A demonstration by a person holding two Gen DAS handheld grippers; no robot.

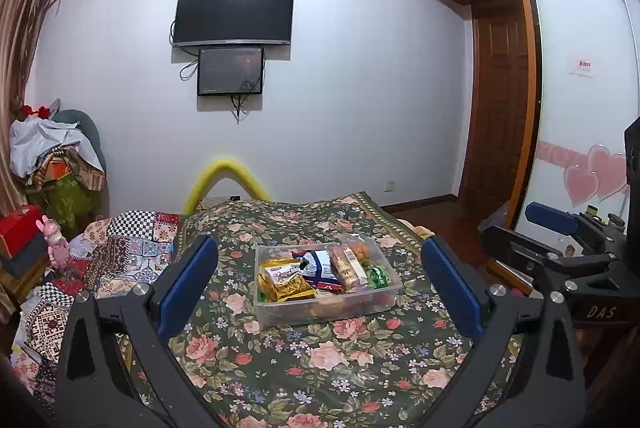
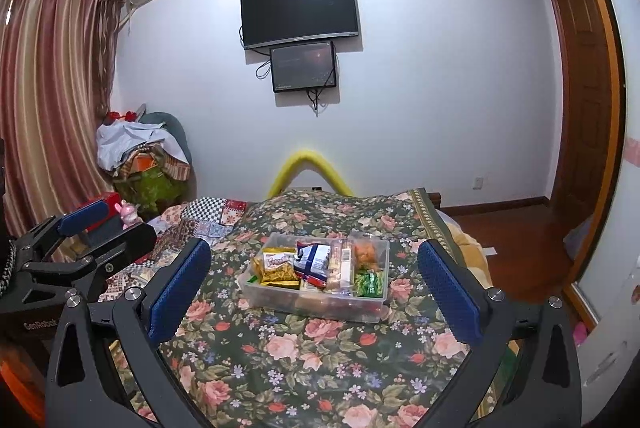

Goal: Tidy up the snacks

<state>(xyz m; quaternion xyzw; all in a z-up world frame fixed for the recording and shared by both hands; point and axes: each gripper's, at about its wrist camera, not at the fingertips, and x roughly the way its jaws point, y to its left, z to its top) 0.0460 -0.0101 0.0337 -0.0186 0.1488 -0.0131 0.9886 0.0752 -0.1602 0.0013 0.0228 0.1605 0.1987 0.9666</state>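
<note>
A clear plastic box (image 1: 384,302) sits on the floral bedspread and holds several snack packs: a yellow bag (image 1: 285,278), a blue and white bag (image 1: 320,266), a wafer pack (image 1: 349,266) and green candy (image 1: 377,276). The box also shows in the right wrist view (image 2: 360,310) with the yellow bag (image 2: 277,264). My left gripper (image 1: 320,276) is open and empty, held short of the box. My right gripper (image 2: 316,276) is open and empty too, likewise short of the box. Each gripper shows at the side of the other's view.
The floral bedspread (image 1: 320,368) covers the bed. A patchwork quilt (image 1: 120,252) lies at the left. A pile of clothes (image 1: 60,164) and red boxes (image 1: 18,228) stand at the far left. A wardrobe (image 1: 580,88) and wooden floor (image 1: 448,224) are at the right.
</note>
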